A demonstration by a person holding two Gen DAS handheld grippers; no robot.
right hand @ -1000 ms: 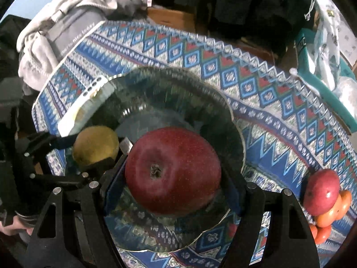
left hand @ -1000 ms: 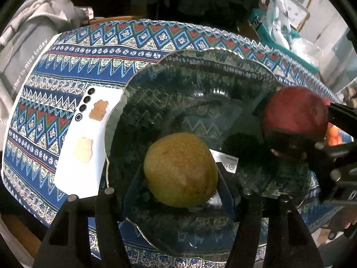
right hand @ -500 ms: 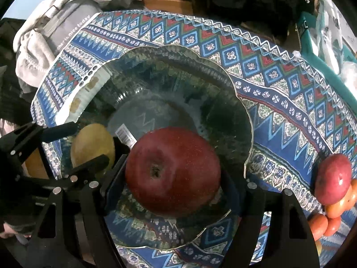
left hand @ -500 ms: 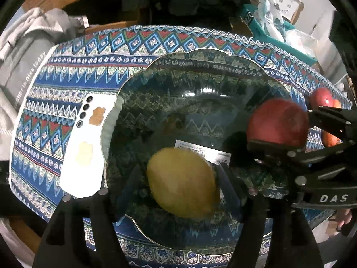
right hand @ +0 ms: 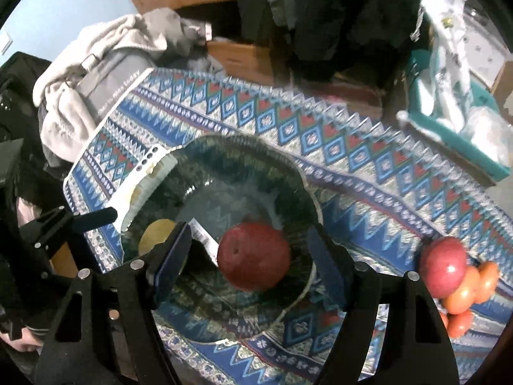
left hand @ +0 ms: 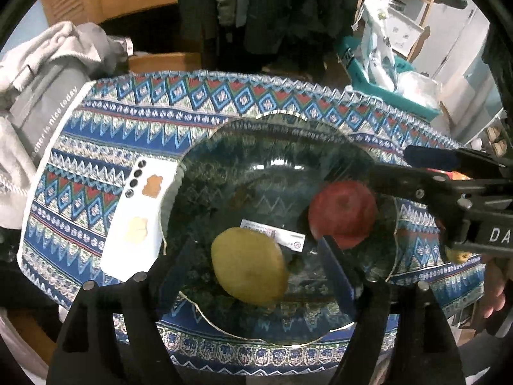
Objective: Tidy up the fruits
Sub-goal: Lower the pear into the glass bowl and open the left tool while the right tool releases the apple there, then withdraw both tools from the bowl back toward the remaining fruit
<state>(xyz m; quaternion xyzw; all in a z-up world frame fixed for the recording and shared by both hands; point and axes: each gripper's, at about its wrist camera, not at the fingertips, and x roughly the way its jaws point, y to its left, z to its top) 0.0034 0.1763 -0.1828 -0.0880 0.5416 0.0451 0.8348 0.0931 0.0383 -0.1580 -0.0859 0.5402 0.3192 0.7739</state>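
Observation:
A yellow-green pear (left hand: 249,265) and a red apple (left hand: 342,213) lie in a clear glass bowl (left hand: 275,147) on the patterned tablecloth. My left gripper (left hand: 255,276) is open and raised above the bowl, its fingers apart on either side of the pear. My right gripper (right hand: 248,263) is open above the apple (right hand: 254,256), fingers clear of it. The pear (right hand: 157,233) shows partly behind my right gripper's left finger. Another red apple (right hand: 443,267) and several orange fruits (right hand: 471,288) lie on the cloth to the right of the bowl (right hand: 243,147).
A white phone (left hand: 136,218) lies on the cloth against the bowl's left rim. Grey clothing (left hand: 41,73) is heaped past the table's left end. A teal bin with bags (right hand: 455,96) stands beyond the far right edge.
Both grippers opened and let go of their fruit. The pear and the apple now rest in the bowl. Both grippers rose and drew back from it.

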